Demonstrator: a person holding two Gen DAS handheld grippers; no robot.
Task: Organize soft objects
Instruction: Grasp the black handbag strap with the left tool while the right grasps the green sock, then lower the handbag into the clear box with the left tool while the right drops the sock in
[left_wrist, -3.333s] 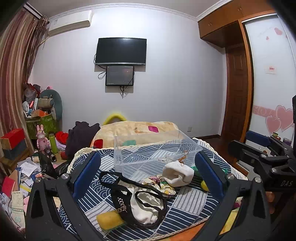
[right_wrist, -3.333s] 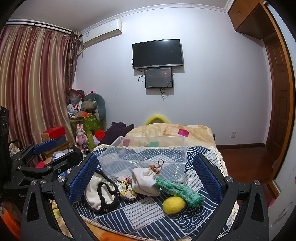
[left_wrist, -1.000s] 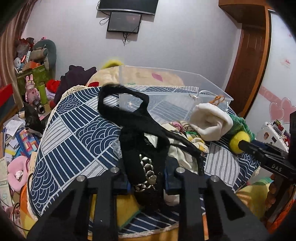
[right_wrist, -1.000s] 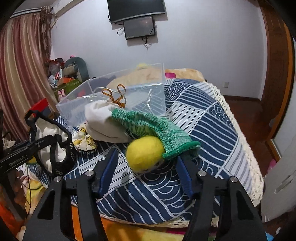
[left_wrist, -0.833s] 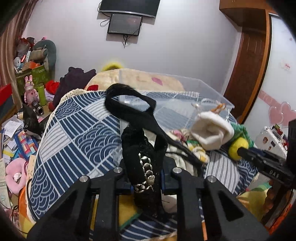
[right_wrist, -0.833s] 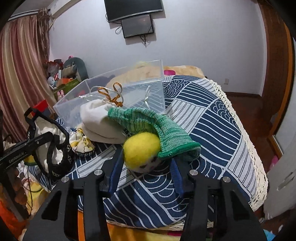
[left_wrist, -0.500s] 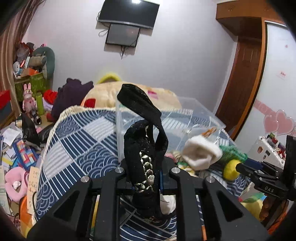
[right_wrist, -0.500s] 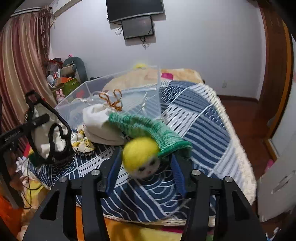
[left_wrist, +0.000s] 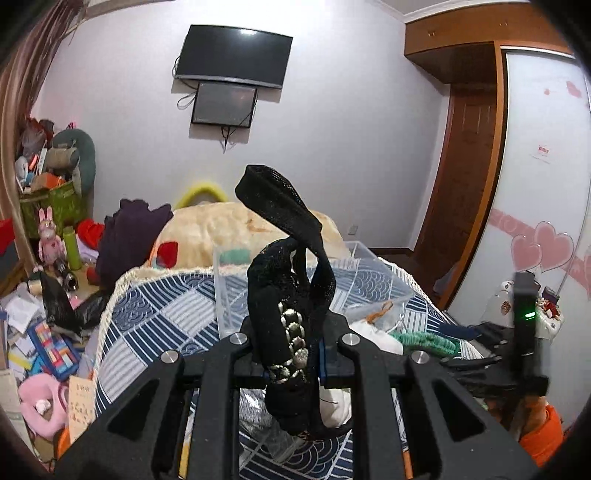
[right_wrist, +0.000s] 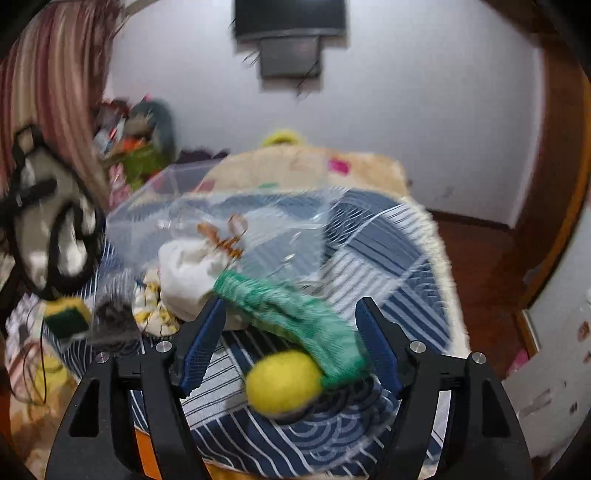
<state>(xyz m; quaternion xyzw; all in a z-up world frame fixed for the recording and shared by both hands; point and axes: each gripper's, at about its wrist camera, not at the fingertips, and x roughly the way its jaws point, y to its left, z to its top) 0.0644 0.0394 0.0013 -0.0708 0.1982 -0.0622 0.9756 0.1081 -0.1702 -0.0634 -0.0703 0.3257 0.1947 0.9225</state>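
Left gripper (left_wrist: 290, 363) clamps the black strap bag (left_wrist: 291, 295), lifted above the bed | right gripper (right_wrist: 288, 341) fingers spread wide around yellow ball (right_wrist: 282, 384) and green knit (right_wrist: 295, 317) at the bed's near edge | clear box (right_wrist: 236, 218) looks empty: sorting barely begun

Even indoor light; right view motion-blurred, fisheye edges dark.
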